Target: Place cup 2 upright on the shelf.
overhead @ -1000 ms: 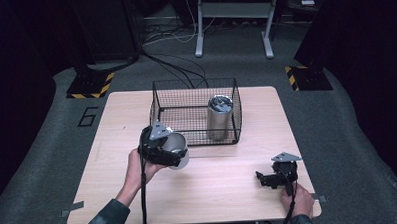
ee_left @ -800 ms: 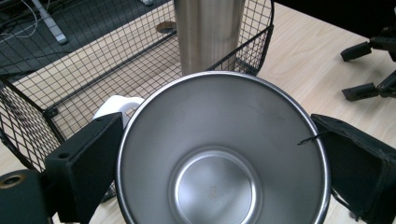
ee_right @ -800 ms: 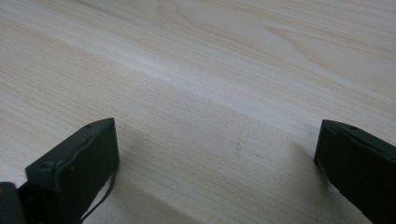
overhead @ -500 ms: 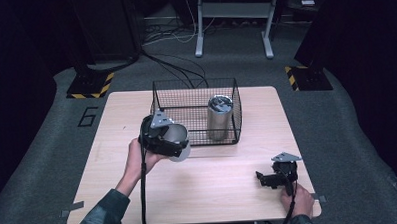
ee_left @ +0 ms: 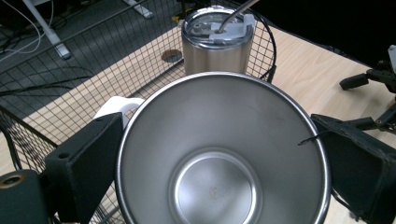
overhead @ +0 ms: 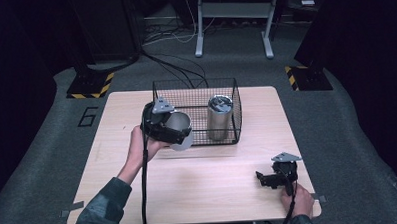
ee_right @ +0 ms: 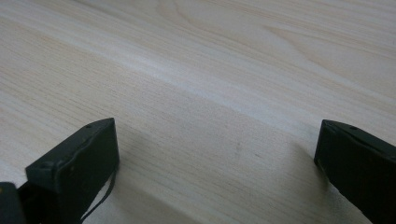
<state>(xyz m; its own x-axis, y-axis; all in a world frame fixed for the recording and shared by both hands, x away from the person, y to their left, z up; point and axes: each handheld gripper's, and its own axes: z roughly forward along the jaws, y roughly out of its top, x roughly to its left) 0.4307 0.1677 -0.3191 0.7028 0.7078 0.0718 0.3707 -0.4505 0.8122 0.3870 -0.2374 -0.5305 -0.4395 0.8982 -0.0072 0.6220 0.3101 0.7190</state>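
Observation:
A shiny steel cup [overhead: 182, 124] hangs above the table, mouth tilted toward the camera, with my left gripper [overhead: 168, 128] shut on it just at the front left corner of a black wire basket [overhead: 195, 82]. In the left gripper view the cup [ee_left: 219, 154] sits between both black fingers [ee_left: 88, 163], with a white piece [ee_left: 116, 105] behind its rim. A lidded steel tumbler [overhead: 219, 116] stands upright inside the basket. My right gripper [overhead: 263, 179] rests open near the table's front right corner, with bare wood between its fingers [ee_right: 74, 163].
The wooden table [overhead: 199, 192] has free room in front of the basket. The left gripper's cable [overhead: 145, 184] trails toward the front edge. Beyond the table, on the dark floor, lie cables and a desk frame [overhead: 233, 20].
My left gripper has carried the cup up and away from the person, toward the basket's front left corner. The right gripper has stayed put.

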